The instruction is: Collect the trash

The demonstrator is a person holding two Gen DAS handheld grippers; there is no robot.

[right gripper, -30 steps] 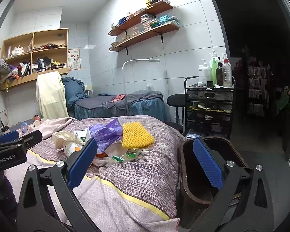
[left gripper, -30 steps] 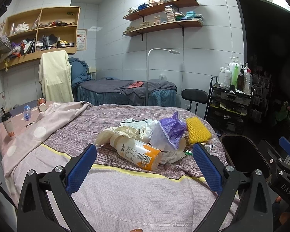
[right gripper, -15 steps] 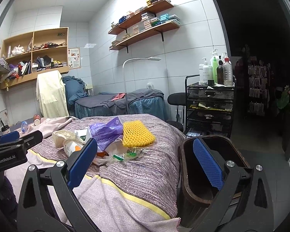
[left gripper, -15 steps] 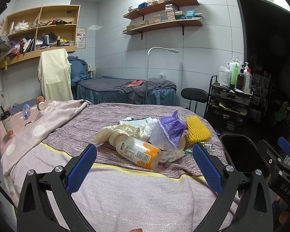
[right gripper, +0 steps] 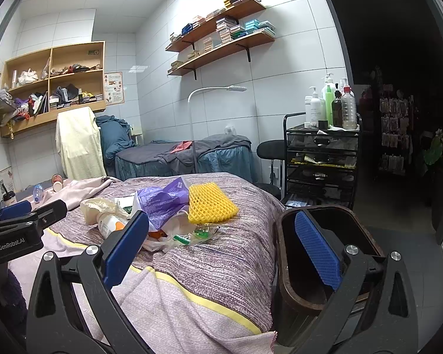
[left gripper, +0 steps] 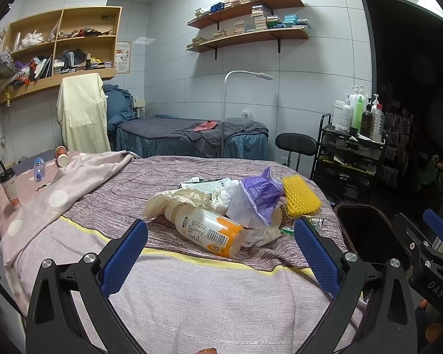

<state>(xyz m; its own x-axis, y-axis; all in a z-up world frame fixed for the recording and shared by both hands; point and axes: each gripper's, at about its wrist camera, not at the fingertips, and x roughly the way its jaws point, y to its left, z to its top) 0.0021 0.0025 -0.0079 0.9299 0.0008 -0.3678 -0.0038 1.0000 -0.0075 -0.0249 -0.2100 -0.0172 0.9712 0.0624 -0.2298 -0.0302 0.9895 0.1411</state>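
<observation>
A pile of trash lies on the striped bed cover (left gripper: 192,289): a white and orange plastic bottle (left gripper: 209,231) on its side, crumpled paper (left gripper: 180,199), a purple bag (left gripper: 261,194) and a yellow foam net (left gripper: 299,196). My left gripper (left gripper: 221,253) is open and empty, just short of the bottle. My right gripper (right gripper: 221,247) is open and empty, between the pile and a dark brown bin (right gripper: 319,262) at the bed's right side. The purple bag (right gripper: 162,202), yellow net (right gripper: 211,203) and green wrappers (right gripper: 202,233) show in the right wrist view.
A pink blanket (left gripper: 44,194) covers the bed's left side, with a cup (left gripper: 10,185), a small bottle (left gripper: 38,168) and a paper cup (left gripper: 62,156) beyond it. A black cart with bottles (right gripper: 322,162), a stool (right gripper: 270,150) and a second bed (left gripper: 192,135) stand behind.
Both views have shifted only slightly. The grippers stay open and nothing in the pile has moved.
</observation>
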